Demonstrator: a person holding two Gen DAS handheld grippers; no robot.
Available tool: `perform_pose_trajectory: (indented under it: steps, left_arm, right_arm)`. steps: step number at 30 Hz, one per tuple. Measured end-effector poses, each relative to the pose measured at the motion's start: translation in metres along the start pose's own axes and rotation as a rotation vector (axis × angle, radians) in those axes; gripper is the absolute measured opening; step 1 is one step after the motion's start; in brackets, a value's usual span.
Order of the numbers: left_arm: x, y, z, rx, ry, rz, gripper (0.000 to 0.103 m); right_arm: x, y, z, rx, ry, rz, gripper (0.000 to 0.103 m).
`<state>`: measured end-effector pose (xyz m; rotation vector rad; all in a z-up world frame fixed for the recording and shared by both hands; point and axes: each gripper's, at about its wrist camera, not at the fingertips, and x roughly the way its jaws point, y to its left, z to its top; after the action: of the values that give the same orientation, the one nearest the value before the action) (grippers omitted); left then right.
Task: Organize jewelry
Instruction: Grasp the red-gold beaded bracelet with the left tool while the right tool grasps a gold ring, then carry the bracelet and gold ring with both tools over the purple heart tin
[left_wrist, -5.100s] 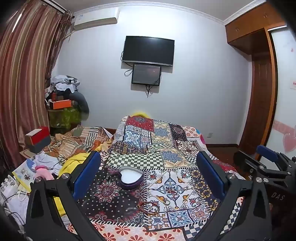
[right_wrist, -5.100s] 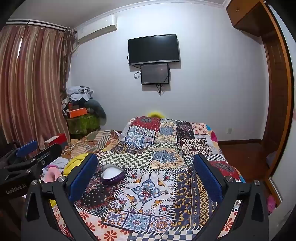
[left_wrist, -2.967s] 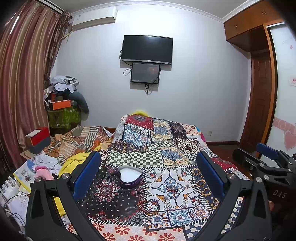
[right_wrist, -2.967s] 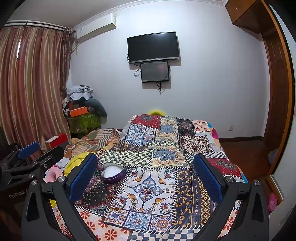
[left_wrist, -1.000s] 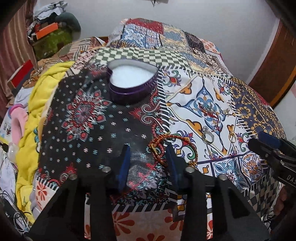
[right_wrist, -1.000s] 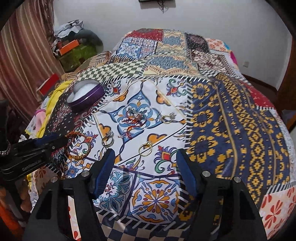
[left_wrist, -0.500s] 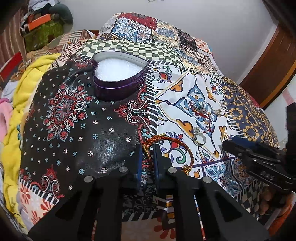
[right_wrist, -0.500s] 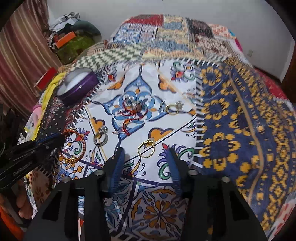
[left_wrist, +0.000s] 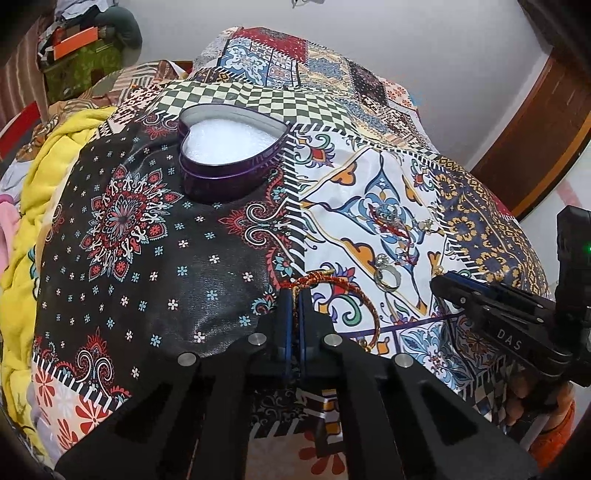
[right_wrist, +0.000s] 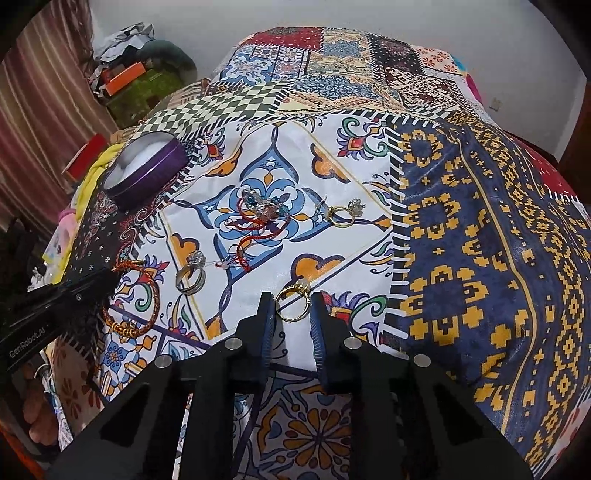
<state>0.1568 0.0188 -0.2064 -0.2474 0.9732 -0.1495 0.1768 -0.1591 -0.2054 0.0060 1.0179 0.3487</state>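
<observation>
Nearest, at 6 o'clock in the left wrist view: left hand-held gripper (left_wrist: 294, 295) pinched shut on the red-and-gold cord bracelet (left_wrist: 354, 295), gripped at its knotted end, the loop trailing toward 4 o'clock on the bed quilt (left_wrist: 147, 280); probably gripped at the knot for a firm hold on thin cord. At 6 o'clock in the right wrist view: right hand-held gripper (right_wrist: 292, 306) partly open, pads astride the gold ring (right_wrist: 291, 301), not yet clamped; ring flat on the quilt, so likely needing a low, level squeeze. Just beyond, toward 10 o'clock: a silver ring (right_wrist: 190, 277). Farther, at 12: a tangle of red cord and charms (right_wrist: 260, 210), another gold ring (right_wrist: 341, 215) at 1. Farthest, at 10 o'clock: heart-shaped purple tin (right_wrist: 146, 170), open, white-lined, bare room around it. Quilt edge close below both grippers; slipping off there a risk.
</observation>
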Motion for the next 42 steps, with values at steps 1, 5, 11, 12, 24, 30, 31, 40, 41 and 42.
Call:
perform_pose_trajectory:
  steps: [1, 5, 11, 12, 24, 30, 31, 40, 41, 42]
  left_arm:
    - [-0.002, -0.001, 0.000, 0.003, -0.005, 0.001, 0.001]
    - [-0.013, -0.005, 0.005, 0.010, -0.037, 0.000, 0.001]
    - [-0.037, -0.009, 0.015, 0.018, -0.103, 0.012, 0.001]
    - [-0.041, -0.009, 0.017, 0.018, -0.115, 0.014, 0.001]
    - [-0.086, -0.004, 0.042, 0.006, -0.263, 0.057, 0.001]
    - [-0.100, 0.004, 0.054, -0.003, -0.324, 0.078, 0.001]
    - [-0.102, 0.005, 0.057, -0.005, -0.332, 0.082, 0.001]
    - [-0.103, 0.019, 0.080, -0.024, -0.385, 0.112, 0.001]
    - [-0.102, 0.022, 0.083, -0.027, -0.389, 0.113, 0.001]
    - [-0.101, 0.023, 0.085, -0.029, -0.390, 0.114, 0.001]
  right_arm:
    - [-0.001, 0.000, 0.000, 0.002, -0.002, 0.003, 0.017]
    - [-0.010, 0.000, 0.002, 0.012, -0.023, 0.008, 0.017]
    - [-0.031, 0.003, 0.009, 0.012, -0.080, 0.011, 0.017]
    - [-0.035, 0.004, 0.011, 0.008, -0.092, 0.012, 0.017]
    - [-0.073, 0.034, 0.041, -0.054, -0.233, 0.042, 0.017]
    - [-0.085, 0.053, 0.060, -0.094, -0.300, 0.074, 0.017]
    - [-0.087, 0.055, 0.062, -0.099, -0.308, 0.079, 0.017]
    - [-0.077, 0.078, 0.082, -0.137, -0.328, 0.132, 0.017]
    - [-0.074, 0.080, 0.084, -0.140, -0.325, 0.139, 0.017]
    - [-0.072, 0.081, 0.085, -0.143, -0.324, 0.145, 0.017]
